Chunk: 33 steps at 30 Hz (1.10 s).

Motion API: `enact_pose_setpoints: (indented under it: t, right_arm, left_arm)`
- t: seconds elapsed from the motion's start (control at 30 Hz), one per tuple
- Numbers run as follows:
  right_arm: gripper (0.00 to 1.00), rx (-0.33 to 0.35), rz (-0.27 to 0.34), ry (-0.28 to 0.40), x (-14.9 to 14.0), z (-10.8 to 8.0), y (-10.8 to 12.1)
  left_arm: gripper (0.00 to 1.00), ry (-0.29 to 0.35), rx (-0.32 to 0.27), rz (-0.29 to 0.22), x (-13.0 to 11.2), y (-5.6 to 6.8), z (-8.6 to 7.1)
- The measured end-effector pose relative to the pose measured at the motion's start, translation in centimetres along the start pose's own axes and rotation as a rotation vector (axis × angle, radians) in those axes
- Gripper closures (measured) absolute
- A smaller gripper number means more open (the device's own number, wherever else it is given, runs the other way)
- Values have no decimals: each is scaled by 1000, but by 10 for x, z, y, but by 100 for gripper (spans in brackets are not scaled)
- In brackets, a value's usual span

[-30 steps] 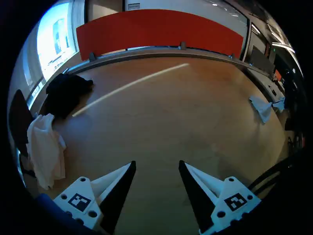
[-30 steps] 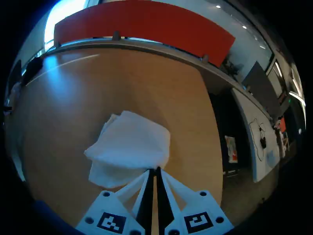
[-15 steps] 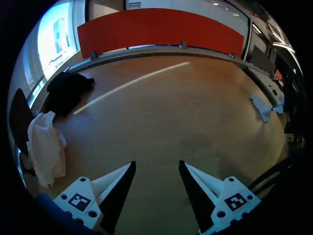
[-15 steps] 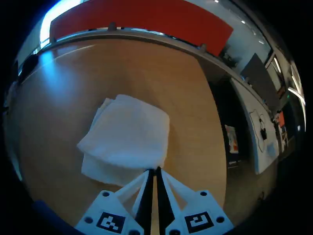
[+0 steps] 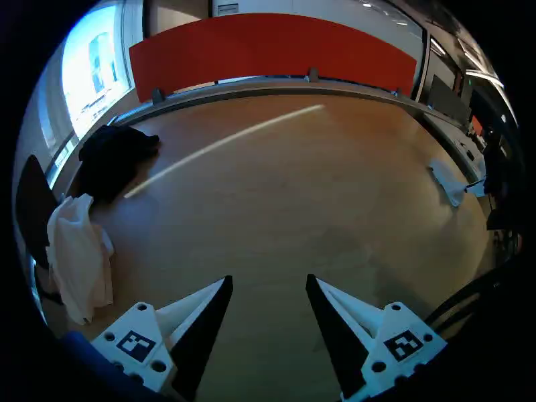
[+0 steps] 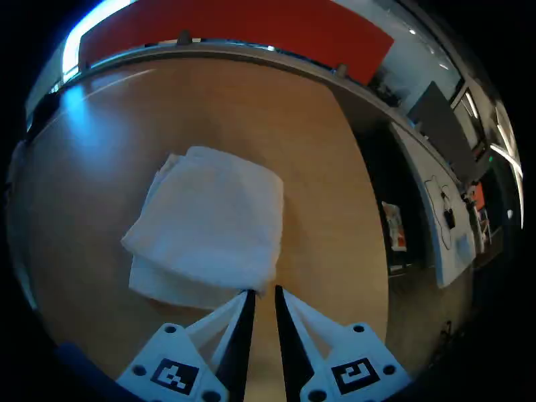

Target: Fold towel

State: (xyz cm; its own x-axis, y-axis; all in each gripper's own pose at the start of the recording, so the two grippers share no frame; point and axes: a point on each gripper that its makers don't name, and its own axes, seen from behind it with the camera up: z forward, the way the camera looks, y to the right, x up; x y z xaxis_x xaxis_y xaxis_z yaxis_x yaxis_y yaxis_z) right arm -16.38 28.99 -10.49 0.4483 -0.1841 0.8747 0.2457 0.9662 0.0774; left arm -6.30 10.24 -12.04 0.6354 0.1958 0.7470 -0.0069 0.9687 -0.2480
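Right gripper view: a white towel [image 6: 208,221], folded into a thick, roughly square stack, lies flat on a wooden table [image 6: 321,221]. The right gripper [image 6: 262,292] sits low at the towel's near edge. Its two fingers are parted by a narrow gap with bare wood showing between them; whether the tips touch the cloth cannot be told.

Left gripper view: the left gripper [image 5: 268,278] has its fingers spread wide over bare table, well apart from the towel. A black garment [image 5: 114,157] and a white cloth [image 5: 77,258] lie at the table's left side. A red panel [image 5: 268,50] stands along the far edge.
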Motion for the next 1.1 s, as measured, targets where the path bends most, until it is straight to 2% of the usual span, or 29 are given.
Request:
enact_pose_setpoints:
  t: [0.23,0.33,0.43,0.57,0.63,0.87,1.1]
  right_arm:
    - [71,-4,-4,0,-2,-4,1]
    - [59,-7,-7,1,-4,-6,1]
    - [36,-14,-10,6,-4,-9,1]
    - [27,-16,-16,15,-4,-12,-1]
    - [19,-11,-18,22,-3,-14,-3]
    - [17,19,-20,61,7,-18,-19]
    - [17,65,-32,102,22,-22,-45]
  left_arm:
    - [19,4,-4,2,3,1,1]
    - [19,6,-6,2,5,1,2]
    - [19,8,-8,3,5,1,2]
    - [19,10,-11,5,5,2,2]
    - [19,11,-12,6,6,2,2]
    - [19,13,-13,9,5,2,0]
    - [20,16,-13,3,4,1,-1]
